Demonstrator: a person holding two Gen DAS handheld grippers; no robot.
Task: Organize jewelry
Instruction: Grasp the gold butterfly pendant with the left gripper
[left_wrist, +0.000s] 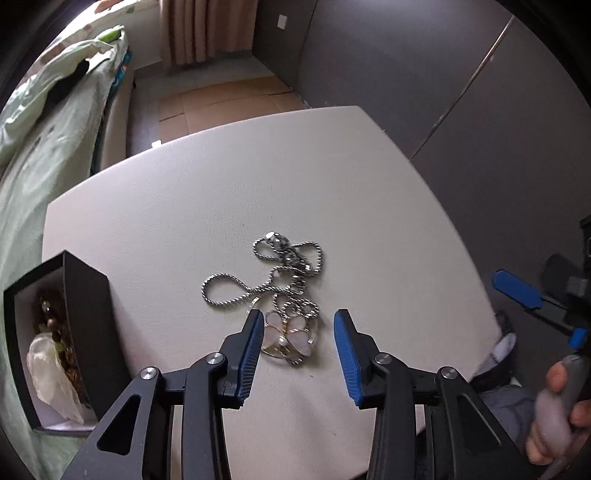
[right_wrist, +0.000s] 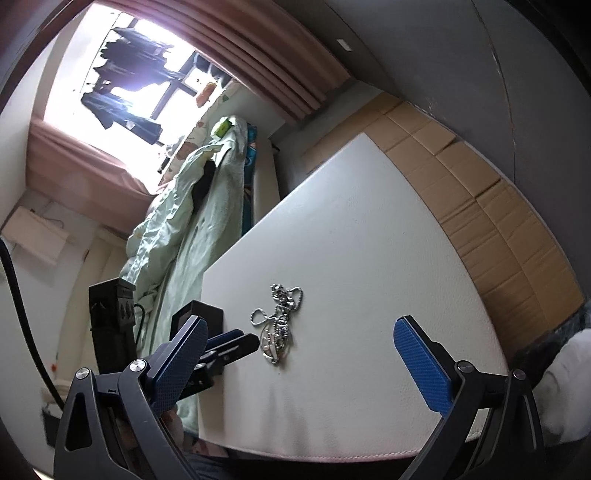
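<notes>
A silver twisted-chain necklace (left_wrist: 273, 273) with a pale butterfly pendant (left_wrist: 290, 338) lies in a heap on the white table (left_wrist: 184, 206). My left gripper (left_wrist: 299, 325) is open and low over the table, its blue pads on either side of the pendant, the left pad close to it. An open black jewelry box (left_wrist: 55, 339) at the table's left edge holds beads and a pale pouch. My right gripper (right_wrist: 299, 343) is open wide and empty, back from the necklace (right_wrist: 279, 325) near the table's front edge. It also shows at the right of the left wrist view (left_wrist: 517, 290).
A bed with green bedding (right_wrist: 192, 206) runs along the table's left side. Flattened cardboard (right_wrist: 491, 206) covers the floor beyond the table. A grey wall (left_wrist: 461, 74) stands to the right. The black box (right_wrist: 201, 314) also shows in the right wrist view.
</notes>
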